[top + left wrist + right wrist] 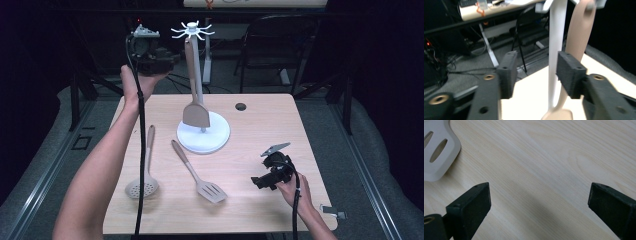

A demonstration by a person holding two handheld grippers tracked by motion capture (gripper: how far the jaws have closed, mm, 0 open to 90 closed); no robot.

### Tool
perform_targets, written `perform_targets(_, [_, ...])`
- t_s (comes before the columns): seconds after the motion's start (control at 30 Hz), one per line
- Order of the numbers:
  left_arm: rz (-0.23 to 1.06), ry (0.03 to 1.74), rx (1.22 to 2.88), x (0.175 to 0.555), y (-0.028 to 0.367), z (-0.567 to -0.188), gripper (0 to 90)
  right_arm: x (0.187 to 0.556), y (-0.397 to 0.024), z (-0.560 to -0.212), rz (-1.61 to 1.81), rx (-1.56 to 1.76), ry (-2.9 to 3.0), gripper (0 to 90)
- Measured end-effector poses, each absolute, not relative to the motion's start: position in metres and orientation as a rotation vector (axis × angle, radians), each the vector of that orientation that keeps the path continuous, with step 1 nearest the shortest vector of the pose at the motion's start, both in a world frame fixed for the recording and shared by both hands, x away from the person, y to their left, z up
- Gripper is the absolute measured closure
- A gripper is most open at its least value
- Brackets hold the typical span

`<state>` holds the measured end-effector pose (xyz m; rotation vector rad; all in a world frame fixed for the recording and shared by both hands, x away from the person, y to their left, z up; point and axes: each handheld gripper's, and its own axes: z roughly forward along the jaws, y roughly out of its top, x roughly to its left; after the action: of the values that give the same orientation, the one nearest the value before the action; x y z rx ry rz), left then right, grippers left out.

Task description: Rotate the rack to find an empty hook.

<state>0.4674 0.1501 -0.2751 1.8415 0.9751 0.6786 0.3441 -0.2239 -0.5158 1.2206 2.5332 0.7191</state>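
Solid beige spatula (195, 113) is hanging from a hook at the top of the white utensil stand (203, 138), blade down just above the stand's round base, handle beside the pole; stand is sitting mid-table toward the far side; left gripper (535, 72) is hovering high beside the stand's top, jaws standing partly apart with nothing pinched; in the left gripper view the pole and spatula handle are showing past the jaws, near the right-hand one; right gripper (539, 202) is resting low over the near right of the wooden table (260, 210), jaws wide apart and gripping nothing; slotted turner (200, 175) and skimmer spoon (144, 175) are lying flat on the near left of the table, apart from each other.
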Motion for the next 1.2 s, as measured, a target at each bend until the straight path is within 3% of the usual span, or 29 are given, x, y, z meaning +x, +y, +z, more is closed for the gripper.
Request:
perform_targets(0.23, [0.625,0.997,1.889,0.458,0.164,-0.305,25.1,0.344,-0.223,-0.517,0.725,1.214,2.54,3.9])
perform_targets(0.4, [0.599,1.032,1.922,0.449,0.173,-0.332,16.8,0.344,-0.221,-0.516,0.718,1.203,2.546,3.6])
perform_targets(0.97, [0.498,1.159,1.966,0.414,0.203,-0.418,10.4,0.344,-0.211,-0.519,0.719,1.189,2.568,2.4])
perform_targets(1.2, [0.533,1.249,2.018,0.397,0.206,-0.45,6.7,0.344,-0.206,-0.522,0.708,1.18,2.583,2.2])
